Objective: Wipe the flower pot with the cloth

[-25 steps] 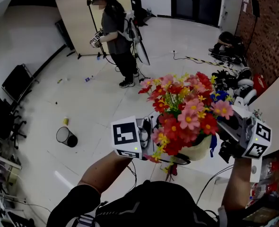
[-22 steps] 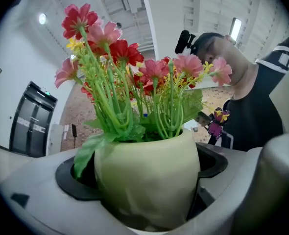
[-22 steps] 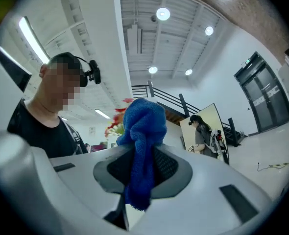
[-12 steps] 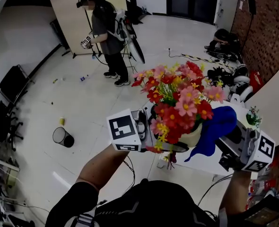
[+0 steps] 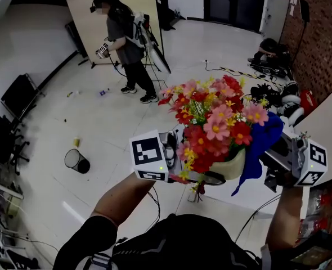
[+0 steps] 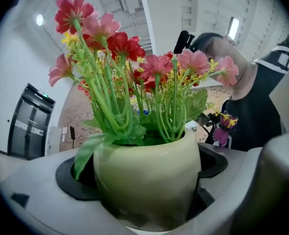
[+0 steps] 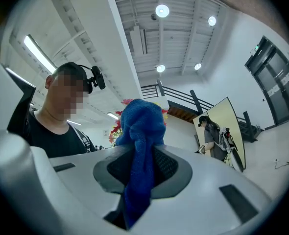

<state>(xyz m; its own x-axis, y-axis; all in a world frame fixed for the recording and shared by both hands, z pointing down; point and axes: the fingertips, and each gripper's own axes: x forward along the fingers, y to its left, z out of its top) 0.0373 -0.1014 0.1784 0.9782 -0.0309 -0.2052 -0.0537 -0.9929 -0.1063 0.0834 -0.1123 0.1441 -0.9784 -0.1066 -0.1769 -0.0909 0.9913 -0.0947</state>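
A cream flower pot full of red, pink and yellow flowers is held up in the air in the head view. My left gripper is shut on the pot, and the pot fills the space between the jaws in the left gripper view. A blue cloth hangs against the pot's right side. My right gripper is shut on it. In the right gripper view the cloth bunches above the jaws and trails down between them.
A person with grippers stands on the white floor beyond, near a beige panel. A black waste bin sits at the left, chairs further left. A white table is at the right, with another person crouched behind it.
The blue cloth, nearly hidden low behind the pot a second ago, has come up along the pot's right side. My right gripper rose slightly with it. The left gripper keeps the pot steady.
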